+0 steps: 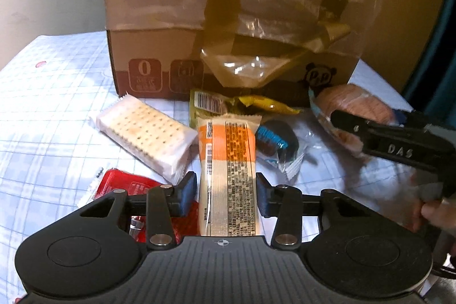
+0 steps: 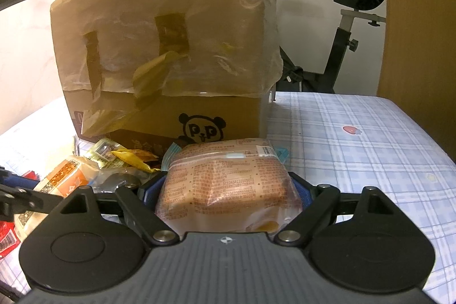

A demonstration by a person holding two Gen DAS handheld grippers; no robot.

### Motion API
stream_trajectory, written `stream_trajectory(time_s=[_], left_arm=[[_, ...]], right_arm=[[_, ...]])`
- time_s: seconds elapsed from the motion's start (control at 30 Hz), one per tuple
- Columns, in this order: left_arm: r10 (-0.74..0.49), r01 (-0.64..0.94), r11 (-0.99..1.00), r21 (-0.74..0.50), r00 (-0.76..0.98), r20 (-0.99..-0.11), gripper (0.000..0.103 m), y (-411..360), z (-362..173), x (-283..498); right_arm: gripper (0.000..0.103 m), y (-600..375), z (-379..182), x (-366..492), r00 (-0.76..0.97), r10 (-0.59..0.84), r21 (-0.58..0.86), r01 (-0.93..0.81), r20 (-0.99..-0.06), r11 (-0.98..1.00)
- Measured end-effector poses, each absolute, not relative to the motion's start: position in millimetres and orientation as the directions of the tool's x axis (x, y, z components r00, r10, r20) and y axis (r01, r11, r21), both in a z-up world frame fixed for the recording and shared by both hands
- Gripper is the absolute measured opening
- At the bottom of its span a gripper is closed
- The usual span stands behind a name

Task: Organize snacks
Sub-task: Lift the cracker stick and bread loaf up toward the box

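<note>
Nothing looks sorted yet: snacks lie before the taped cardboard box (image 1: 228, 19). Left gripper (image 1: 226, 194) brackets the orange-and-cream wrapped bar (image 1: 228, 170), barely apart; right gripper (image 2: 228, 190) clasps the clear-bagged pinkish bread (image 2: 228, 184).

Dim, warm light; fisheye-bent edges, soft blur.

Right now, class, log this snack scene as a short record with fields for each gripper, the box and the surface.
left gripper: open, jaws either side of the orange-and-white packet
right gripper: shut on the pink bread packet
cardboard box: behind the snacks, flaps taped
surface: checked cloth
loose snack: cracker pack
</note>
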State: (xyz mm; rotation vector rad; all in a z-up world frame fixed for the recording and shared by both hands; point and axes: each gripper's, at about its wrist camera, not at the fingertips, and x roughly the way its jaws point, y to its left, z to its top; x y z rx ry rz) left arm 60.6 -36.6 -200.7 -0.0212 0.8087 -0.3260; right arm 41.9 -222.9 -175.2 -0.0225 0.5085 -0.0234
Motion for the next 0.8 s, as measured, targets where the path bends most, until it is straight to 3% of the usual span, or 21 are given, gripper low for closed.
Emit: stream_trajectory(time_s=[0.03,0.57,0.8], left_arm=[[-0.296,0.280,0.950,-0.142,0.647,-0.702,0.040,-36,-201,61],[-0.324,0.259,0.946,-0.195,0.778,-0.538,0.040,-3,-148,38],[-0.389,0.342,0.921,-0.187,0.814,-0.430,0.040,0,-97,40]], right_arm=[[0.087,-223,-175,42,0.873,-0.028,-0.026,0.017,-0.487,1.000],[0.084,-231,-159,24,0.885,-0.007,0.043,0.031,-0.466,0.999],[0.084,-236,-105,-9,0.939,0.001,0.068,0.024,-0.344,0.997]])
